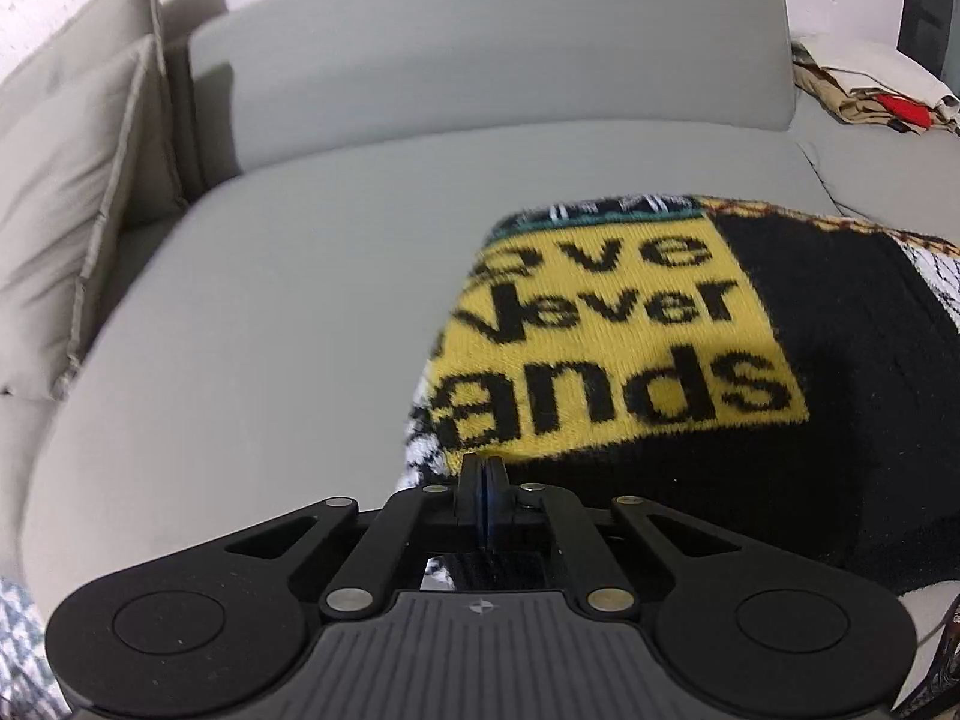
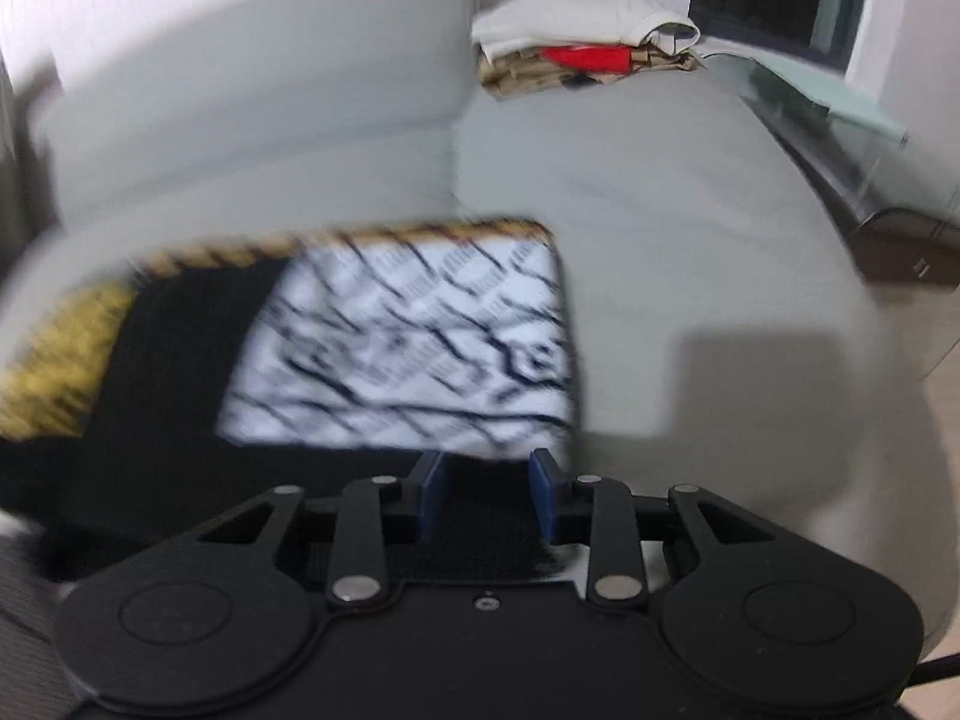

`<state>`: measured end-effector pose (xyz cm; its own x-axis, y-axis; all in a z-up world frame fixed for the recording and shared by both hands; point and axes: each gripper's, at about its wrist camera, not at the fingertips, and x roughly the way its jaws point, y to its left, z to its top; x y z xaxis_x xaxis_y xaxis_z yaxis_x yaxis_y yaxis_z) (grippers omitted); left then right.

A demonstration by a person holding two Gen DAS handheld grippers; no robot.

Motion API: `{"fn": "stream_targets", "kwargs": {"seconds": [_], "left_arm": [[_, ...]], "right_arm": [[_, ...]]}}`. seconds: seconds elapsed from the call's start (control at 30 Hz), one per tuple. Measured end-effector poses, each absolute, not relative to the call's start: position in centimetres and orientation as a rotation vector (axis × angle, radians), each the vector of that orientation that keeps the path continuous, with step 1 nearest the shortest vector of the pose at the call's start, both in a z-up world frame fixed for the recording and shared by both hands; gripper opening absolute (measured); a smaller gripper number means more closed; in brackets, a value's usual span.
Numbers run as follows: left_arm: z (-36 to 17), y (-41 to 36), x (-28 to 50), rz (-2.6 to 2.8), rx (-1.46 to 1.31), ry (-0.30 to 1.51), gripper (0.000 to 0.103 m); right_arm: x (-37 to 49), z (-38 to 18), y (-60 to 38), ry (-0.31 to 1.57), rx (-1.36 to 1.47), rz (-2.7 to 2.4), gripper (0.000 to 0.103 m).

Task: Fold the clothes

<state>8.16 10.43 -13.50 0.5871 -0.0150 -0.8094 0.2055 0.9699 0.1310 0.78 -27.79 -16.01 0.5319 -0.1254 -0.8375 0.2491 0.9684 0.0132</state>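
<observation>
A folded knitted sweater (image 1: 840,360), black with a yellow panel of black letters and a white-and-black patterned panel, lies flat on the grey sofa seat (image 1: 270,300). In the left wrist view my left gripper (image 1: 483,468) hangs over the sweater's near left edge, its fingers pressed together with nothing visible between them. The right wrist view is blurred; it shows the same sweater (image 2: 390,348) with its white patterned panel uppermost. My right gripper (image 2: 487,471) stands open at the sweater's near right corner. Its blue pads (image 2: 432,492) are apart, and black fabric lies below them.
The sofa backrest (image 1: 480,60) runs along the far side, with beige cushions (image 1: 66,192) at the left. A pile of other clothes (image 2: 588,54) sits at the far right corner of the sofa. A dark low table (image 2: 840,138) stands to the right. Patterned cloth (image 1: 18,648) shows at the lower left.
</observation>
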Motion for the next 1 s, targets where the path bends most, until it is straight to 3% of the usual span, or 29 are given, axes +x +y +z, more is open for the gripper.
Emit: {"fn": "stream_targets", "kwargs": {"seconds": [0.13,0.33,0.5,0.6,0.63,0.67,0.7,0.73,0.93,1.0], "left_arm": [[-15.1,10.1,8.9,-0.147,0.234,0.958,0.004],[-13.7,10.5,7.7,-0.135,0.214,0.929,0.005],[-10.1,9.2,4.5,-0.13,0.228,0.889,0.024],[-8.7,7.5,3.2,-0.133,0.245,0.862,0.028],[-8.5,6.9,2.9,-0.143,0.243,0.858,0.028],[-8.4,6.4,2.7,-0.155,0.237,0.855,0.029],[-8.3,5.9,2.5,-0.168,0.233,0.853,0.029],[-8.4,5.4,2.2,-0.181,0.23,0.852,0.029],[-9.6,3.4,1.9,-0.189,0.231,0.896,0.031],[-9.8,3.1,1.7,-0.186,0.228,0.903,0.035]], "right_arm": [[2.2,-20.0,-29.0,1.056,0.194,-0.224,0.035],[1.7,-18.1,-29.3,1.056,0.206,-0.212,0.035],[-1.2,-14.0,-28.0,0.975,0.219,-0.146,0.045],[-1.7,-12.7,-26.4,0.932,0.227,-0.073,0.047],[-1.8,-12.2,-25.9,0.918,0.23,-0.05,0.045],[-1.9,-11.9,-25.3,0.91,0.23,-0.022,0.038],[-1.7,-12.1,-24.6,0.918,0.225,0.015,0.023],[-1.4,-12.3,-23.8,0.925,0.219,0.047,0.018],[-0.7,-12.2,-19.6,0.924,0.165,0.123,0.018],[-0.3,-12.0,-18.7,0.919,0.153,0.127,0.023]]}}
